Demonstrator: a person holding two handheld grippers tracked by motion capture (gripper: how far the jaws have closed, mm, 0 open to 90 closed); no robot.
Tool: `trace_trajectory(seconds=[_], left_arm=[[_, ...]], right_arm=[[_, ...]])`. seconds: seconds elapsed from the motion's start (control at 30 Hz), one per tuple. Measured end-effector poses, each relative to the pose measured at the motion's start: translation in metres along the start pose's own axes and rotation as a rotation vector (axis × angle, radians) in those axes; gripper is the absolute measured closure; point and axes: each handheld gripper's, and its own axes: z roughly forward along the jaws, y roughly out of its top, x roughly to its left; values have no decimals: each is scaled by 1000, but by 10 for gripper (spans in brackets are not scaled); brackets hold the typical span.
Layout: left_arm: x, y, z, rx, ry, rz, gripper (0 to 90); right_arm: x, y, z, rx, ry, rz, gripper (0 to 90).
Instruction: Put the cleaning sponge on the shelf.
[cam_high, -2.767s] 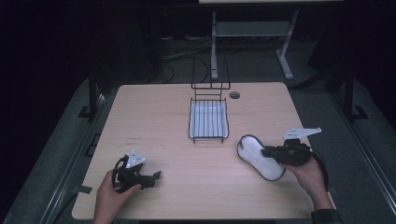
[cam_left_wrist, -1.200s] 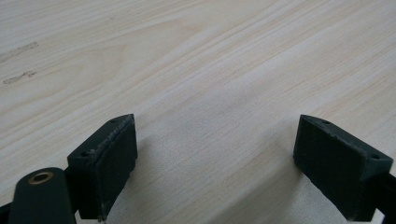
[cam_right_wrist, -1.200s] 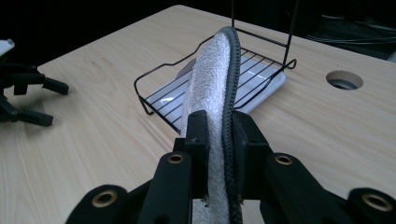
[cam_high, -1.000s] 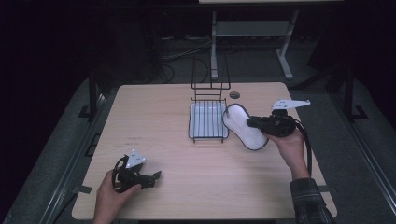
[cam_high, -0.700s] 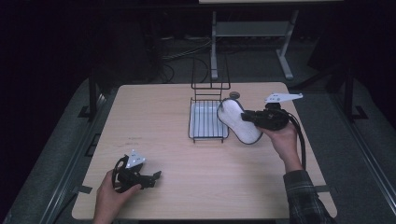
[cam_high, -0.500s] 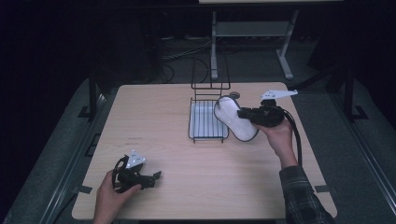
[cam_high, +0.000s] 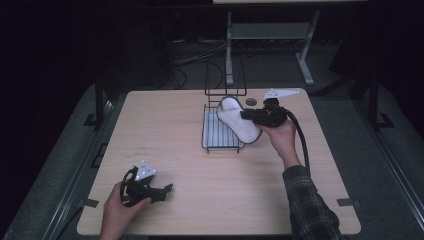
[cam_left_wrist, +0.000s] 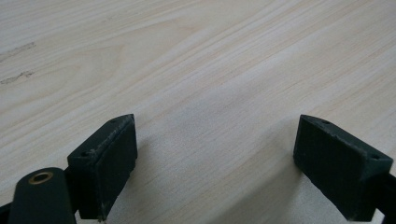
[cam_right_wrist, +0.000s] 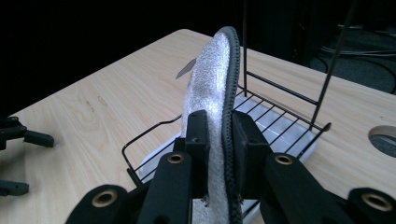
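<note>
Your right gripper (cam_high: 250, 116) holds the white insole (cam_high: 237, 119) tilted over the wire rack (cam_high: 220, 145), while your left gripper (cam_high: 162, 191) rests low near the table's (cam_high: 210, 200) front edge.

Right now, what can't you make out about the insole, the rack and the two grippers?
- White insole: in the right gripper view the right hand-held gripper covers its lower part, and the bottom edge cuts it off.
- Wire rack: in the high view the insole hides its right side, so contact between them is unclear.
- Left hand-held gripper: in the left gripper view the bottom edge cuts off its body; in the high view its jaws are too small to judge.
</note>
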Motion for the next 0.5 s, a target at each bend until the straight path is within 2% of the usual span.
trace_trajectory(seconds=[0.2, 0.27, 0.5], left_arm=[[0, 0, 0, 0, 0, 0, 128], [0, 0, 0, 0, 0, -1, 128], [0, 0, 0, -1, -1, 0, 128]], right_arm=[[-1, 3, 16, -10, -2, -1, 780], [-2, 4, 21, 6, 0, 6, 779], [-2, 9, 40, 3, 2, 11, 779]])
